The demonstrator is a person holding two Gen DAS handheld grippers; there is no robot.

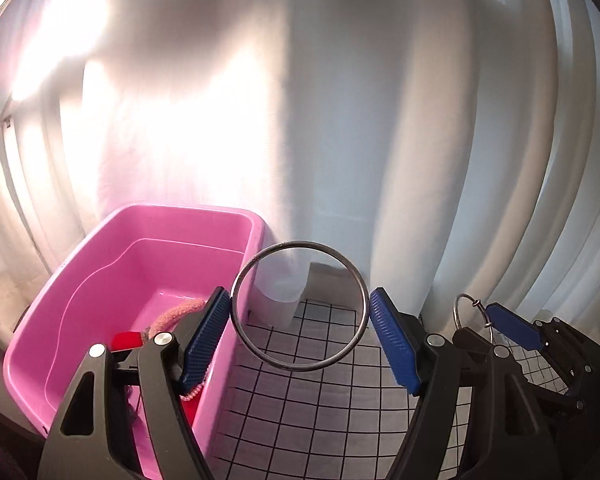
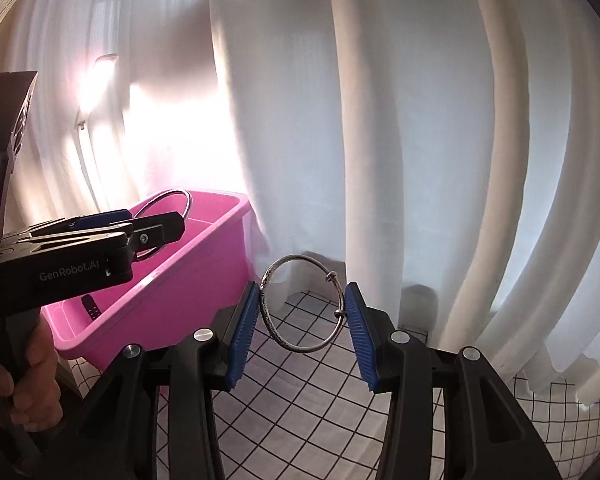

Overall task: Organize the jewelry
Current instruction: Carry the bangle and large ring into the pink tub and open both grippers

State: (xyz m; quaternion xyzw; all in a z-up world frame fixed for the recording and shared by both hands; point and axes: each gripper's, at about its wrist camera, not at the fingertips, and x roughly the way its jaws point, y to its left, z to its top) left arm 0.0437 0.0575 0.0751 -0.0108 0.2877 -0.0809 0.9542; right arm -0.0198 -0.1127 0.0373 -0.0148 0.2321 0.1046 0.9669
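My left gripper [image 1: 300,336] is shut on a plain dark metal bangle [image 1: 260,354], held across its width above the table, just right of a pink plastic bin [image 1: 100,248]. My right gripper [image 2: 303,320] is shut on a thinner silver bangle [image 2: 296,347] with two small knots on its wire. In the left wrist view the right gripper [image 1: 500,320] and its silver bangle [image 1: 457,312] show at the lower right. In the right wrist view the left gripper [image 2: 156,232] with its dark bangle [image 2: 186,200] hangs over the bin [image 2: 204,276].
The bin holds a pink fuzzy hair tie [image 1: 176,314], a red piece [image 1: 126,339] and a pink bead strand [image 1: 194,394]. A white tablecloth with a black grid [image 1: 308,412] covers the table. White curtains [image 1: 340,120] hang close behind.
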